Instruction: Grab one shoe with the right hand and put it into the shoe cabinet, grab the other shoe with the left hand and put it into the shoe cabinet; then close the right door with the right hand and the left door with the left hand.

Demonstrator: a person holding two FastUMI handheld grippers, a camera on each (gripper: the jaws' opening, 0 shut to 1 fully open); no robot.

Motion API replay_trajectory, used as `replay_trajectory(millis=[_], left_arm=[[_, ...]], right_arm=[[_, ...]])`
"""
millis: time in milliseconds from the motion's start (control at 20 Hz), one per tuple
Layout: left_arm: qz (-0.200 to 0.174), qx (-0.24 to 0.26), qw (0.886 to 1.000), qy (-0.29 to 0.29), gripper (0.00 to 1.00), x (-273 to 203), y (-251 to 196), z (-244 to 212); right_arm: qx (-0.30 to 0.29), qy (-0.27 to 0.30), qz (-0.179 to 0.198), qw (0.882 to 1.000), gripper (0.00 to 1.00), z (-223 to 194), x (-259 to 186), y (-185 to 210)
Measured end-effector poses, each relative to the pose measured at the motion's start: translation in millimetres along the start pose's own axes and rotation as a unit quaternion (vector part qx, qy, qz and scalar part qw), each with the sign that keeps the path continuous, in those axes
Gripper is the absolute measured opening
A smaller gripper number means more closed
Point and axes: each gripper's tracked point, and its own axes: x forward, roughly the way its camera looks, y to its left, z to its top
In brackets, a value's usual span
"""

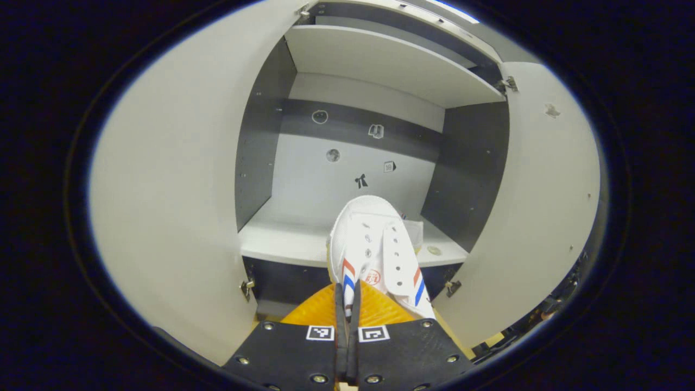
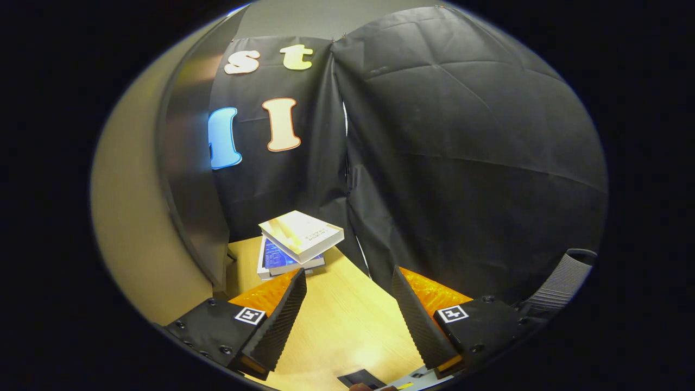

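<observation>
White canvas shoe [image 1: 374,255] is pinched at its heel by the closed left tool [image 1: 346,304], toe over the cabinet shelf [image 1: 282,241] at twelve o'clock. Perhaps a second shoe [image 1: 414,228] behind could be bumped. The right tool [image 2: 347,309] is held open over the table [image 2: 347,320].

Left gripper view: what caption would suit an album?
Gripper shut on a white shoe, carrying it toward the open cabinet's shelf.
</observation>
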Motion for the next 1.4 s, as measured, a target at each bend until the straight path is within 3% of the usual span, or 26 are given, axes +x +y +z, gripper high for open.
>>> replay_trajectory(millis=[100,600,1300,1400], left_arm=[[-0.002,-0.002,1.000,-0.013,0.01,-4.6,2.9,5.8],[0.006,0.065,0.997,-0.046,0.01,-9.3,2.4,10.5],[0.034,0.098,0.995,0.001,0.01,-6.4,0.2,10.8],[0.035,0.107,0.993,-0.024,0.10,-11.2,-1.4,20.2]], right_arm=[[-0.004,0.000,-0.006,1.000,0.99,-1.4,-3.0,-4.5],[0.009,0.007,-0.017,1.000,0.98,-5.0,-16.6,-11.8],[0.022,0.008,-0.049,0.999,0.98,0.5,-10.6,-31.2],[0.029,0.005,-0.045,0.999,0.99,4.2,-9.7,-26.9]])
